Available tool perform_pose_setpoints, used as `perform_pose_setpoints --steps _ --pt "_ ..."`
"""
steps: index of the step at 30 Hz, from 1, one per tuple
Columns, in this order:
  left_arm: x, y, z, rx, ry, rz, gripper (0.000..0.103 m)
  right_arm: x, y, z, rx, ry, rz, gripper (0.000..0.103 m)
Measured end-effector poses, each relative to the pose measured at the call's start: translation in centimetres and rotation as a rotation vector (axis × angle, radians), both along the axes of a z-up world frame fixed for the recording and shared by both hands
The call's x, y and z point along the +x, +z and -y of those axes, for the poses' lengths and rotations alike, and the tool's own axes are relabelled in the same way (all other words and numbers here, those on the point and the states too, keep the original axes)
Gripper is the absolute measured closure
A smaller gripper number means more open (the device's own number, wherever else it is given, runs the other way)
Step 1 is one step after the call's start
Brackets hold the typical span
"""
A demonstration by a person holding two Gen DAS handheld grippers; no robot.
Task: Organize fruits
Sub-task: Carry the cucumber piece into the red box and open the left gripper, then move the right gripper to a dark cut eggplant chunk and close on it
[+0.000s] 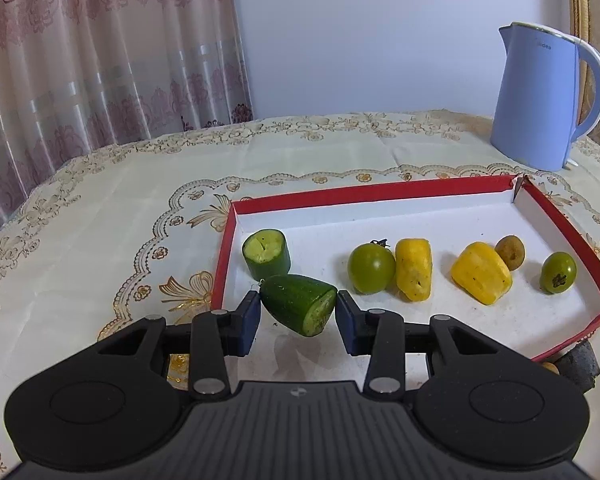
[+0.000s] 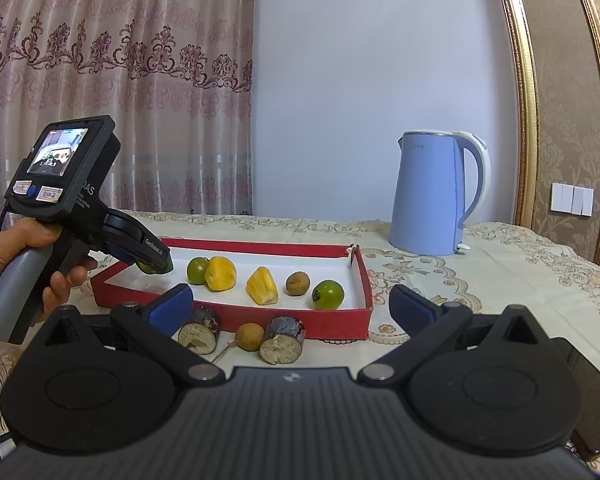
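You have a shallow red-walled cardboard tray (image 1: 380, 192) on the embroidered cream tablecloth (image 1: 100, 216), with a blue electric kettle (image 1: 540, 100) beyond its far right corner. In the tray's left end, one cut cucumber chunk (image 1: 266, 255) stands behind another cucumber piece (image 1: 300, 304). On the near side of the tray, two dark-skinned cut stalk sections (image 2: 199, 330) flank a small round tan fruit (image 2: 250, 336).

Left tongs (image 1: 298, 312) clamp closed on something; right tongs (image 2: 292, 304) spread wide.
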State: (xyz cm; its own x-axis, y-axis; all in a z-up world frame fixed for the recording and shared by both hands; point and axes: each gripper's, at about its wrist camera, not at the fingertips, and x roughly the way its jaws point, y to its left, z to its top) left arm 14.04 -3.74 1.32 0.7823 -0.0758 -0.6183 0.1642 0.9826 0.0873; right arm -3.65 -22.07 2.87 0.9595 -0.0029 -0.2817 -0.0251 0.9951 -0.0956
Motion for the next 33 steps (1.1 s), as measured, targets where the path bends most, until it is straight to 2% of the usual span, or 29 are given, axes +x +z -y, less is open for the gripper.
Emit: perform_pose_setpoints --steps 18,20,22,24,25,27,29,31,33 --pt "1.3 -0.5 -0.1 0.003 0.016 -0.020 0.062 0.4 -0.3 -0.5 -0.042 0.011 -0.021 0.000" --pt "1.2 -0.4 -0.1 0.004 0.020 -0.009 0.058 0.5 -0.3 -0.5 -0.045 0.012 -0.023 0.000" --pt "1.0 -0.2 -0.2 0.002 0.023 0.001 0.048 0.8 -0.2 -0.4 -0.039 0.016 -0.028 0.000" --pt "0.8 0.0 -0.2 -0.001 0.022 0.012 0.044 1.1 -0.3 -0.2 -0.041 0.021 -0.043 0.001" --pt "0.7 0.1 -0.3 -0.001 0.020 0.016 0.044 1.5 -0.3 -0.1 -0.039 0.024 -0.062 0.002" --pt "0.4 0.3 -0.3 -0.001 0.018 0.024 0.044 2.1 -0.4 0.3 -0.029 0.030 -0.088 0.014" --pt "0.0 0.6 -0.4 -0.009 0.015 0.027 0.044 2.9 -0.6 0.6 -0.030 0.034 -0.110 0.014" --pt "-0.7 0.9 -0.7 -0.025 0.017 0.034 0.043 3.5 -0.9 0.8 -0.051 0.033 -0.122 0.019" --pt "-1.6 1.2 -1.0 -0.039 0.026 0.055 0.042 4.3 -1.1 1.0 -0.066 0.031 -0.148 0.030"
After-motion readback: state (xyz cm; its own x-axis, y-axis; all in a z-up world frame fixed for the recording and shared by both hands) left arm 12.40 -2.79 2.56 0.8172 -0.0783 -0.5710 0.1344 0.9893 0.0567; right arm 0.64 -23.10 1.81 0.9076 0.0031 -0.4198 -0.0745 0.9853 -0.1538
